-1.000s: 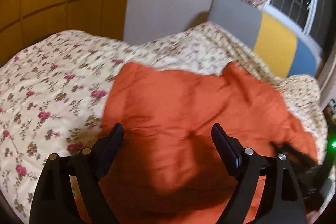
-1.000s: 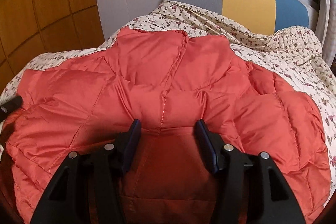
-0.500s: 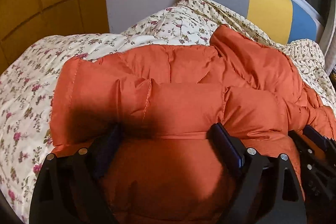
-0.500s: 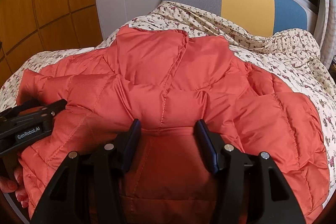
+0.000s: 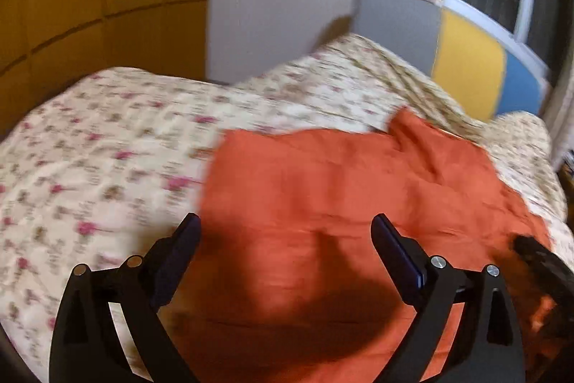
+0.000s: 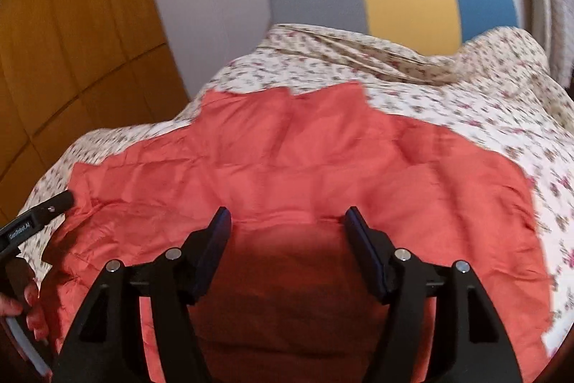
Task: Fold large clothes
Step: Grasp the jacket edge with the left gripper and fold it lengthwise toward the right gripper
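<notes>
Left wrist view is motion-blurred: the floral bedspread (image 5: 107, 167) pattern and the orange jacket (image 5: 323, 203) quilting cannot be resolved. The jacket's near edge runs off the bottom of both views. Hand (image 6: 21, 307) cut off at left edge.

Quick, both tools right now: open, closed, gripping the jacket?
Left tool: opening wide, fingers clear of the orange jacket, holding nothing.
Right tool: opening, fingers off the jacket, nothing gripped.

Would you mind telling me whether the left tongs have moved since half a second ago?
Yes. In the right wrist view, the left tongs have drawn back toward the left edge of the orange jacket.
</notes>
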`<state>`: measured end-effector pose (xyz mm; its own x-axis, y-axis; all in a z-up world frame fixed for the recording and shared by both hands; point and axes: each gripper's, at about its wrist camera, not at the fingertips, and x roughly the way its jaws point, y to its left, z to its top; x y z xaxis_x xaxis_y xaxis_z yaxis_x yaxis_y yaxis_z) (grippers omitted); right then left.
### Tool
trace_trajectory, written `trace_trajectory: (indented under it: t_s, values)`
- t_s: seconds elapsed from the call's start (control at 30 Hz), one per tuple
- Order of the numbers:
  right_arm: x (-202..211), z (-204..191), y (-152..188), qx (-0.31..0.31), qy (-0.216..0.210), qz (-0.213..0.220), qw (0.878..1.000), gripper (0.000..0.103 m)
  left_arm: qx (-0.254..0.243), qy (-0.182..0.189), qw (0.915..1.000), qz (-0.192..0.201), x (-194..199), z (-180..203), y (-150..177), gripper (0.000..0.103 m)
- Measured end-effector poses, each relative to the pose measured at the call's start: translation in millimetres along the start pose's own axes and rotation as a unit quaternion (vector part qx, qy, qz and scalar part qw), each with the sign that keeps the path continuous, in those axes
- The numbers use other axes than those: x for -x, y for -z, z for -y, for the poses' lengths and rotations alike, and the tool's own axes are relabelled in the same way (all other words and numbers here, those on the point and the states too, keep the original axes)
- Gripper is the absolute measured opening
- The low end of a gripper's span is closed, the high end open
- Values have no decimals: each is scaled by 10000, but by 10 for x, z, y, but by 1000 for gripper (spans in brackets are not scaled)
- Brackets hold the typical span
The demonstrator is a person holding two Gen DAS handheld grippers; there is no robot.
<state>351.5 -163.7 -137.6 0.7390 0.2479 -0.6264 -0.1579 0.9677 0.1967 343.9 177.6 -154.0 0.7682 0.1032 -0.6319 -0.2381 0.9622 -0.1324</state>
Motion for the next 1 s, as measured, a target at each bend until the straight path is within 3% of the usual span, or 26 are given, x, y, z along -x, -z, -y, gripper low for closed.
trace_trajectory:
  t_s: [0.13, 0.2, 0.27, 0.37, 0.53, 0.6, 0.67, 0.8, 1.0]
  values:
    - [-68, 275, 25, -197, 503, -206, 9983, 52, 222, -237, 9982, -503, -264, -215, 53, 95]
    - [-166, 372, 109, -316, 410, -337, 9981, 52, 375, -154, 9953, -874, -478, -282, 150, 96]
    - [-189, 322, 114, -173, 557, -312, 9978, 52, 592, -33, 9945, -869, -543, -341, 191, 99]
    - [-265, 246, 125, 4, 761, -374, 9964, 53, 361, -267, 9955, -835, -594, -243, 194, 100]
    - [-298, 255, 151, 0, 703, -512, 9962, 56, 423, -242, 9952, -850, -543, -243, 203, 100]
    - [-251, 293, 139, -20, 649, -590, 9961, 66, 488, -164, 9946, -900, -442, -281, 213, 100]
    - [-51, 333, 139, -83, 503, -591, 9970, 73, 570, -76, 9945, -878, -274, -346, 273, 100]
    - [443, 416, 229, -456, 215, -676, 9964, 73, 772, 155, 9944, -709, 175, -455, 471, 100]
    - [1345, 725, 516, -831, 58, -523, 9951, 73, 397, 578, 9924, -1007, 663, -491, 910, 100]
